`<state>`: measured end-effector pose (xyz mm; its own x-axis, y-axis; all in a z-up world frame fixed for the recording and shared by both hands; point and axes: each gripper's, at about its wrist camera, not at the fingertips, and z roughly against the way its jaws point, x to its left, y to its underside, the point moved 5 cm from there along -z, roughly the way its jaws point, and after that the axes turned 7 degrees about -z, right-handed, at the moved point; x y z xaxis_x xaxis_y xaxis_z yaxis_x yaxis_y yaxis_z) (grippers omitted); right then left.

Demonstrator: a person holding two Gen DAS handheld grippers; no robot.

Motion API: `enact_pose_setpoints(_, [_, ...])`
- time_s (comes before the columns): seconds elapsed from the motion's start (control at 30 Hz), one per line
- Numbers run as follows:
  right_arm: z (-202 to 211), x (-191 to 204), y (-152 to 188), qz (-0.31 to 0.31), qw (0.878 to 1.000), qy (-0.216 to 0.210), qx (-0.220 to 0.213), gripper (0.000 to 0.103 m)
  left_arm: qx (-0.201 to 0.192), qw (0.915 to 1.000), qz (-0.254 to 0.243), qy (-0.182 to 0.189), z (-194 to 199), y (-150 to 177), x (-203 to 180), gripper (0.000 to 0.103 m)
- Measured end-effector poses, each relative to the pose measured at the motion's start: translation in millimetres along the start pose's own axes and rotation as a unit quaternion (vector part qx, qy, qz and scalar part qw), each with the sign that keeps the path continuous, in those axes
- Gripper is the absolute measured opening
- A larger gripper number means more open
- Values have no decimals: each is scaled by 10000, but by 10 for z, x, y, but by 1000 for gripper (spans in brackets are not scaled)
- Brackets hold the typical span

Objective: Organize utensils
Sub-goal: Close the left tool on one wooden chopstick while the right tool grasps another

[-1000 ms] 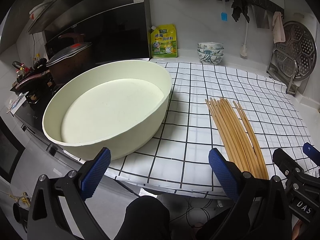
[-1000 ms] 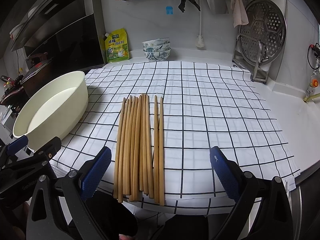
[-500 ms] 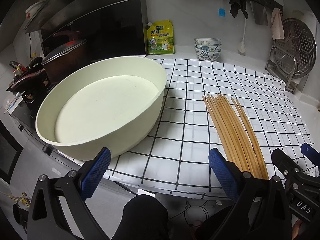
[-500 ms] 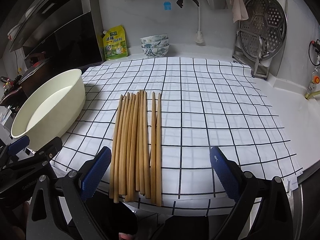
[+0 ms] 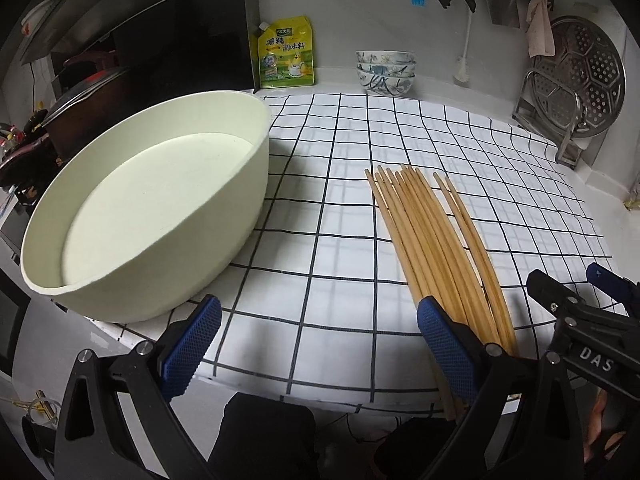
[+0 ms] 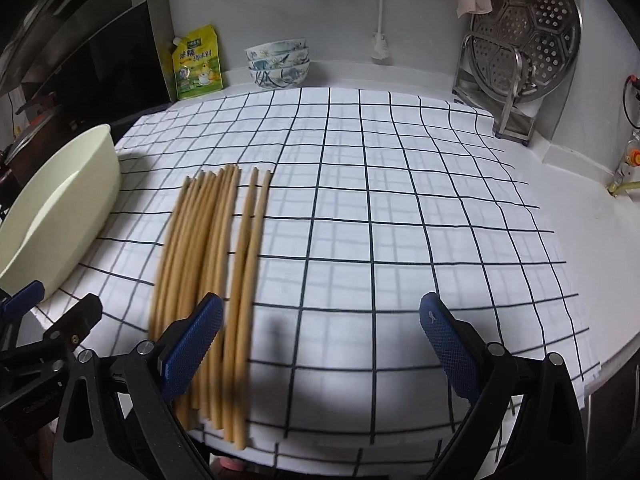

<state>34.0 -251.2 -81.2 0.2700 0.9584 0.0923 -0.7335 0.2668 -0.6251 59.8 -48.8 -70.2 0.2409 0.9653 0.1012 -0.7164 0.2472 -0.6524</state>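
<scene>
Several wooden chopsticks lie side by side on the checked cloth, also in the right wrist view. A large cream basin stands empty on the cloth's left; its rim shows in the right wrist view. My left gripper is open and empty over the cloth's near edge, between basin and chopsticks. My right gripper is open and empty, its left finger over the chopsticks' near ends. The right gripper also shows in the left wrist view.
A yellow pouch and stacked patterned bowls stand at the back wall. A metal steamer rack stands at the back right. A dark pot and stove are left of the basin.
Both grippers have moved forward over the cloth's near edge. The right gripper has shifted so its left finger now overlaps the chopsticks. Nothing was taken hold of.
</scene>
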Motion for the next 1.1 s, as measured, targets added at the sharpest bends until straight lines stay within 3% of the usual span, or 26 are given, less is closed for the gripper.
enact_pose_setpoints(0.2, [-246, 19, -35, 148, 9995, -39, 293, 94, 187, 9998, 32, -38, -132, 9, -11, 97])
enact_pose_setpoints(0.67, [-422, 92, -27, 544, 9971, 158, 506, 94, 395, 9990, 187, 32, -272, -29, -59, 97])
enact_pose_setpoints(1.1, [-444, -199, -58, 305, 9983, 141, 474, 94, 502, 9985, 208, 29, -387, -46, -159, 97])
